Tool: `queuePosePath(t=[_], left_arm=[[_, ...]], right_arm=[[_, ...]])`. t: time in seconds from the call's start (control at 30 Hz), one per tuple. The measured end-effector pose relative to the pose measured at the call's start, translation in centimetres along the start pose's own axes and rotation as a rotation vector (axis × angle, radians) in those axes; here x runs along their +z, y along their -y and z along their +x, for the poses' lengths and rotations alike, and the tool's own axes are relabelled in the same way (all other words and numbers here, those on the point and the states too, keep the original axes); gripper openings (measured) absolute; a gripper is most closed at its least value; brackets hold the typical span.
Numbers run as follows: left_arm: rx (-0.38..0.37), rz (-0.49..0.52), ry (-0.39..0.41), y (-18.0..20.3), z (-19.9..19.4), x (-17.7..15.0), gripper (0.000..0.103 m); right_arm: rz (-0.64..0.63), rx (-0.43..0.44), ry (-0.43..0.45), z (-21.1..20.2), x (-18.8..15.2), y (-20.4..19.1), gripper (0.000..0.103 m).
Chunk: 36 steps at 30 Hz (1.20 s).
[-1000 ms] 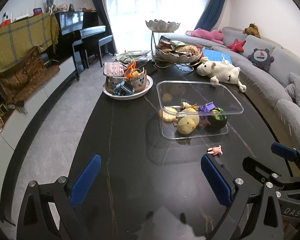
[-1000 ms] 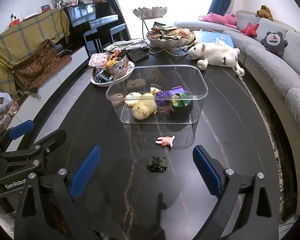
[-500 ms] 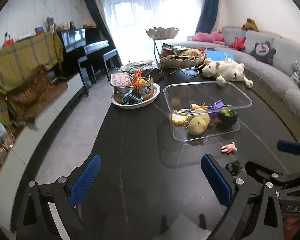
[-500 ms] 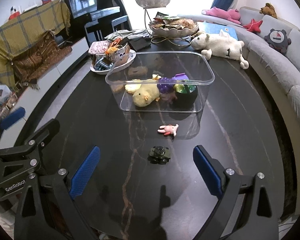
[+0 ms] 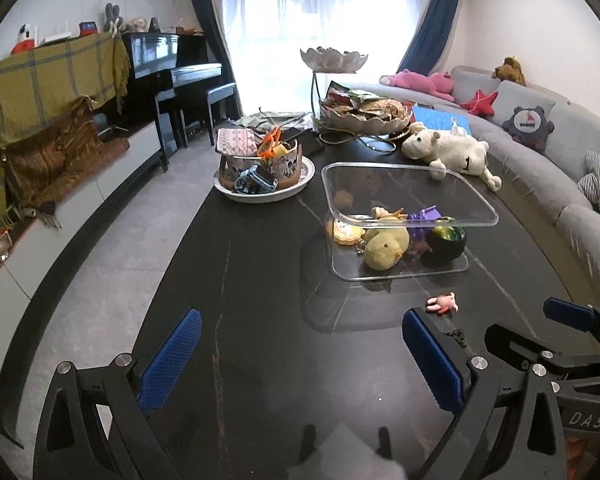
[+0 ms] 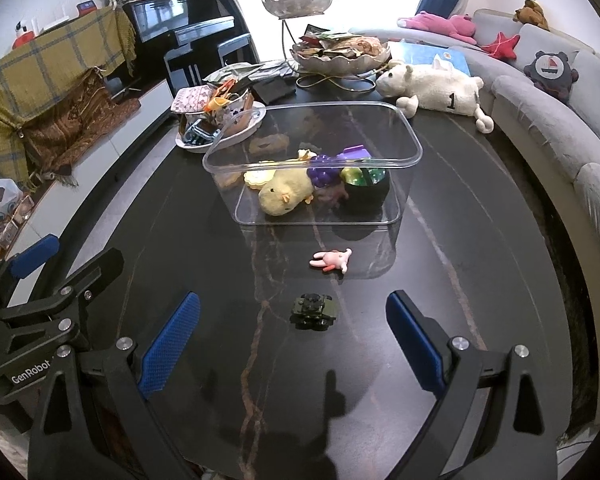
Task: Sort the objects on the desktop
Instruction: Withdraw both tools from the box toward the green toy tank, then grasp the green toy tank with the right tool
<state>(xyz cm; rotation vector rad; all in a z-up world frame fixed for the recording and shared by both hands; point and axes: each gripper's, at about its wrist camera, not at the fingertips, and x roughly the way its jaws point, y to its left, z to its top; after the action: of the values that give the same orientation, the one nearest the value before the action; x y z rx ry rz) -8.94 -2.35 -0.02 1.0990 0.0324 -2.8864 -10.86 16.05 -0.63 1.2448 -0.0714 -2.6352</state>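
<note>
1. Black stone table (image 6: 480,240) carries everything, and both grippers hover over its near end with nothing between their jaws.
2. The left gripper (image 5: 300,360) is spread wide over bare tabletop; it looks parked, out of the other's way, as no toy lies ahead of it.
3. The right gripper (image 6: 292,344) is also spread wide and empty. The small dark toy car (image 6: 314,312) sits just ahead, between its fingers, so it seems lined up as the next pick.
4. Beyond the car lies a pink pig figure (image 6: 332,260), loose on the table and near the clear bin (image 6: 404,200).
5. That bin, straight ahead of the right gripper, already holds a yellow plush chick (image 6: 286,196), purple grapes (image 6: 324,172) and a dark pot (image 6: 366,192), likely the sorting destination.
</note>
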Motion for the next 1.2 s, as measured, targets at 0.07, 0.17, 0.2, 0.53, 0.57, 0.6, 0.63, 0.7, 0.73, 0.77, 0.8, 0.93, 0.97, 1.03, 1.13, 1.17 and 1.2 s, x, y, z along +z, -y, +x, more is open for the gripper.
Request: queuePosePath(t=[0.07, 0.17, 0.2, 0.53, 0.57, 0.6, 0.63, 0.7, 0.73, 0.77, 0.8, 0.93, 0.97, 1.03, 1.13, 1.17, 1.2], left_arm=[[-0.025, -0.013, -0.029, -0.1, 0.4, 0.0, 0.099], [-0.079, -0.014, -0.081, -0.3, 1.2, 0.1, 0.100], [-0.087, -0.012, -0.094, -0.3, 1.3, 0.1, 0.100], [-0.088, -0.006, -0.126, -0.3, 2.5, -0.5, 0.100], [-0.083, 0.002, -0.123, -0.2, 2.5, -0.5, 0.100], [-0.078, 0.010, -0.120, -0.1, 2.5, -0.5, 0.100], [-0.073, 0.016, -0.118, 0.0, 2.5, -0.5, 0.100], [-0.065, 0.020, -0.119, 0.0, 2.6, -0.5, 0.100], [-0.064, 0.017, -0.122, -0.1, 2.6, -0.5, 0.100], [-0.067, 0.014, -0.126, -0.2, 2.7, -0.6, 0.100], [-0.069, 0.010, -0.130, -0.2, 2.8, -0.6, 0.101], [-0.067, 0.007, -0.145, -0.4, 3.3, -0.7, 0.101], [-0.066, 0.010, -0.149, -0.4, 3.4, -0.8, 0.101], [-0.061, 0.015, -0.159, -0.3, 3.6, -0.9, 0.101], [-0.060, 0.019, -0.166, -0.3, 4.0, -1.1, 0.101], [-0.059, 0.018, -0.169, -0.3, 4.1, -1.2, 0.101], [-0.060, 0.017, -0.172, -0.2, 4.2, -1.3, 0.101]], right_arm=[[0.007, 0.002, 0.000, 0.0, 0.0, 0.2, 0.093], [0.020, -0.009, -0.002, 0.2, 0.0, 0.6, 0.093], [0.023, -0.011, -0.004, 0.3, 0.0, 0.7, 0.093], [0.028, -0.022, -0.028, 1.5, -0.3, 1.1, 0.093], [0.027, -0.023, -0.032, 1.7, -0.3, 1.1, 0.093], [0.025, -0.022, -0.034, 1.8, -0.3, 1.0, 0.094], [0.024, -0.022, -0.036, 1.9, -0.4, 1.0, 0.094], [0.023, -0.023, -0.041, 2.1, -0.5, 1.0, 0.094], [0.024, -0.023, -0.043, 2.1, -0.5, 1.0, 0.094], [0.024, -0.023, -0.046, 2.2, -0.5, 1.0, 0.094], [0.024, -0.025, -0.048, 2.4, -0.6, 1.1, 0.094], [0.021, -0.033, -0.060, 2.9, -0.8, 1.0, 0.094], [0.021, -0.032, -0.065, 3.0, -0.9, 1.0, 0.094], [0.022, -0.031, -0.077, 3.3, -1.1, 1.1, 0.094], [0.028, -0.035, -0.092, 3.9, -1.4, 1.2, 0.094], [0.028, -0.038, -0.093, 4.0, -1.5, 1.2, 0.094], [0.027, -0.042, -0.092, 4.1, -1.5, 1.2, 0.094]])
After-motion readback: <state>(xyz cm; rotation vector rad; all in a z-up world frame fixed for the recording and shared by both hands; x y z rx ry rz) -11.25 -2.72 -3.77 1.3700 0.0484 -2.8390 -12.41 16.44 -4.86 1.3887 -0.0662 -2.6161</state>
